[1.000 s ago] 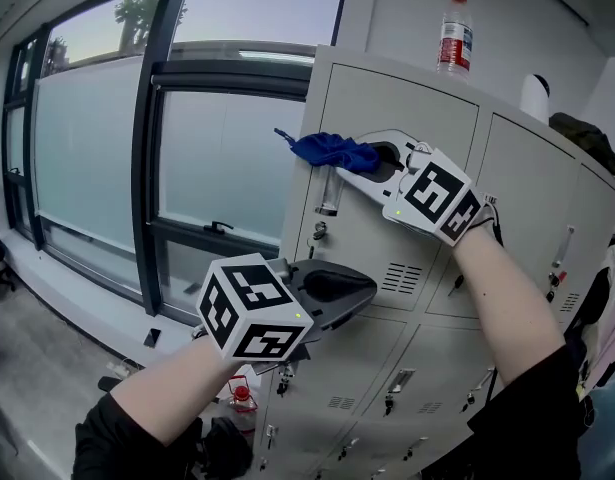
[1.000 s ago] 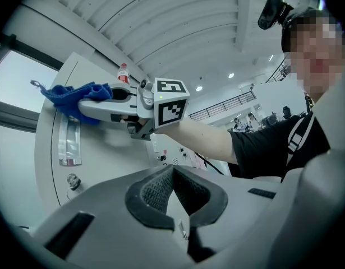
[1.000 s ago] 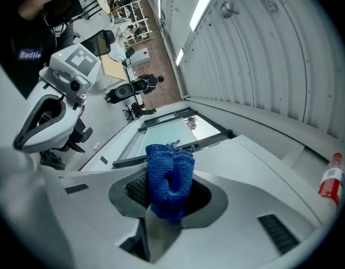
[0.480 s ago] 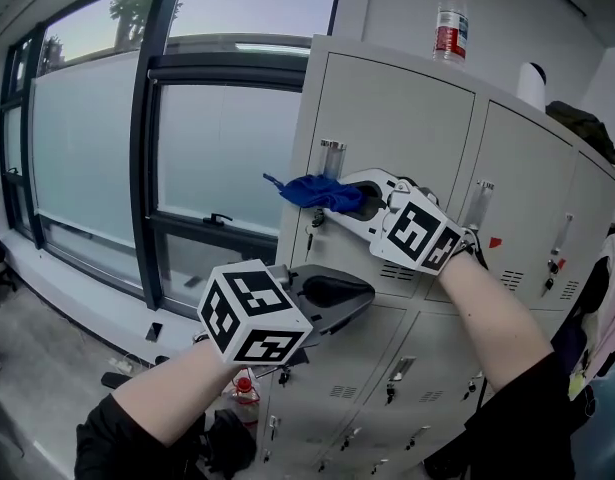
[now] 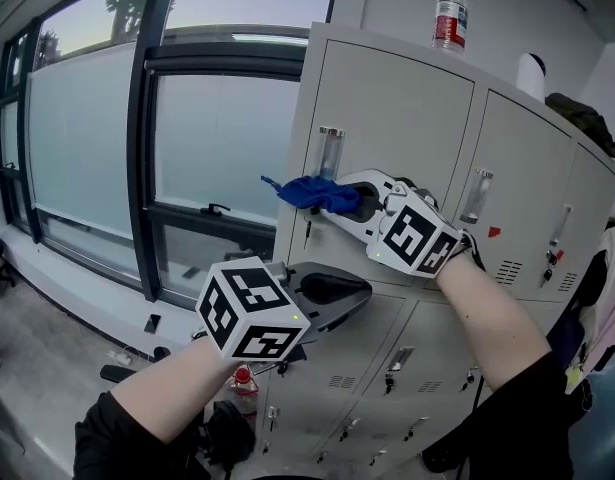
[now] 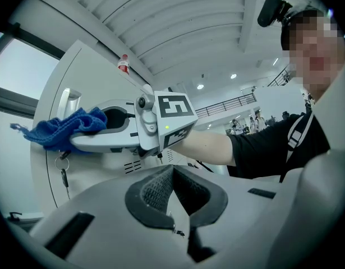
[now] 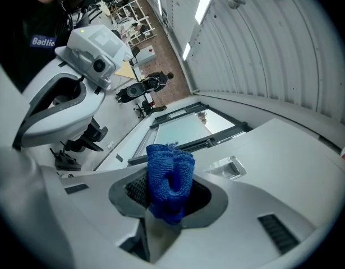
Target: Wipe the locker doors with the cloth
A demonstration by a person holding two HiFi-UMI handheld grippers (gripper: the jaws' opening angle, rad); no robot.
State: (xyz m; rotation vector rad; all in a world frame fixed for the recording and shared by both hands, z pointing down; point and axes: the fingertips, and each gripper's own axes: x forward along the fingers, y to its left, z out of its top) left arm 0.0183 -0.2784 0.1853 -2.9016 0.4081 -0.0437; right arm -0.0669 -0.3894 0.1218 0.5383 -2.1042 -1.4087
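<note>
Tools: your left gripper, jaws pressed together on nothing, hovers low in front of the lower doors. If you sweep the other arm downward, the two tools may knock together.
Cloth: a bunched blue wad pinched in the right gripper, much of it sticking out past the tips. Hard rubbing could drag it out of the jaws.
Key: hangs from the lock just below the cloth. A downward stroke could snag loose fibres on it.
Handle: stands proud of the locker door just above the cloth. An upward pass could strike it with the jaw tips.
Bottle: upright on the locker top, well above the work. Heavy pushing might rock it, though I judge that unlikely.
Left forearm: rises from lower left with the tool roughly level, pointing right toward the lockers, idle.
Right forearm: stretched up and leftward across the doors, with the cloth at the left edge of the upper-left door. Contact with the metal looks likely, not certain.
</note>
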